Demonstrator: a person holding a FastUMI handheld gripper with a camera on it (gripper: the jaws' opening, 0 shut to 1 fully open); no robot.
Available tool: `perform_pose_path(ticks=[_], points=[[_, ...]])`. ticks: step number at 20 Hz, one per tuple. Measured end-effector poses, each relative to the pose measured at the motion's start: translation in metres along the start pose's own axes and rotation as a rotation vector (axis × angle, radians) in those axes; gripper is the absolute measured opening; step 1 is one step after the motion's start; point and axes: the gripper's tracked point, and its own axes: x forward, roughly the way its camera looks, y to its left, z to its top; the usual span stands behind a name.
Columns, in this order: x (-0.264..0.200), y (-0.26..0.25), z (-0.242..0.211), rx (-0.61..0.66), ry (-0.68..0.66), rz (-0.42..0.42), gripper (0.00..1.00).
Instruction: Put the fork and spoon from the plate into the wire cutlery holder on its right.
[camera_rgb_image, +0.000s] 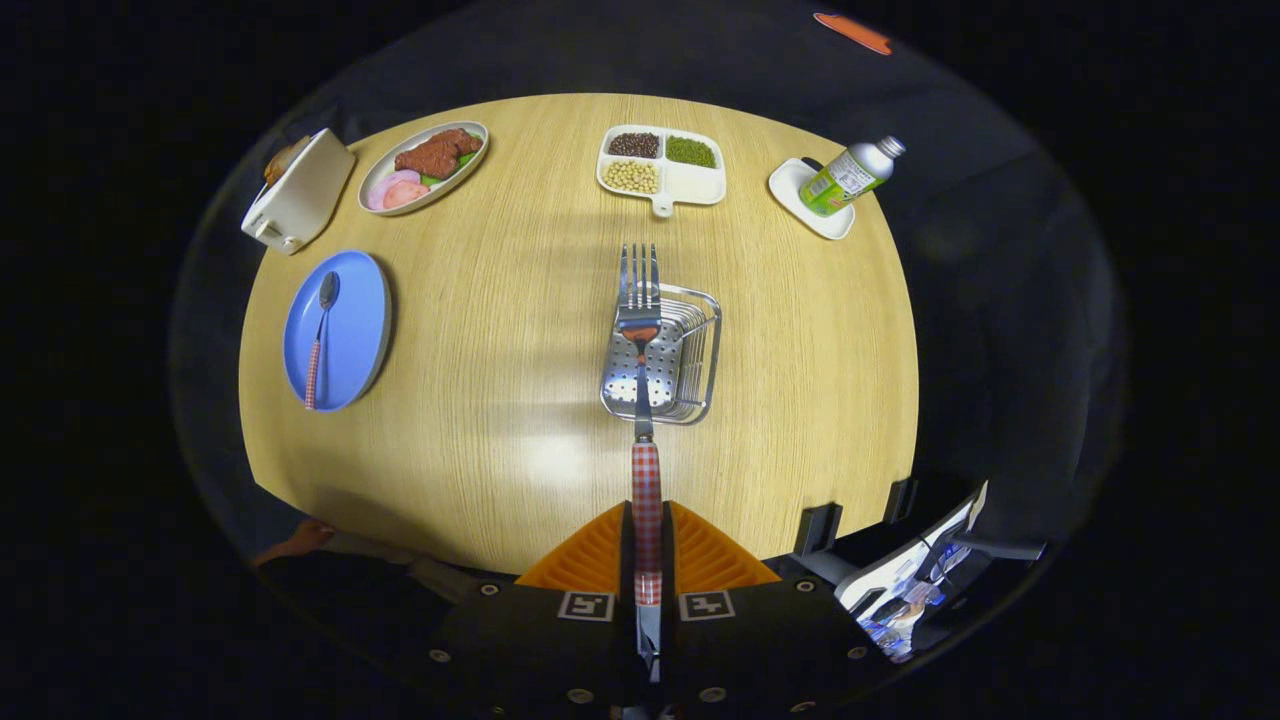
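1. Lowering the fork (640, 340) tines-first calls for centring it over the wire cutlery holder (668, 360) before letting go.
2. The gripper (647, 545) pinches the checked handle between both fingers.
3. The fork is steel, tines pointing away, hanging above the holder.
4. The spoon (320, 335) lies on the blue plate (355, 345), well apart.

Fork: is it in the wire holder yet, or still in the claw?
Still in the claw: both fingers press on the fork handle. Its tines hang over the wire cutlery holder; whether they are inside, cannot tell.
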Motion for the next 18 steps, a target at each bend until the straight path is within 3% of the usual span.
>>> perform_pose_path(ticks=[18], points=[[0.020, -0.003, 0.000, -0.094, 0.288, 0.104, 0.11]])
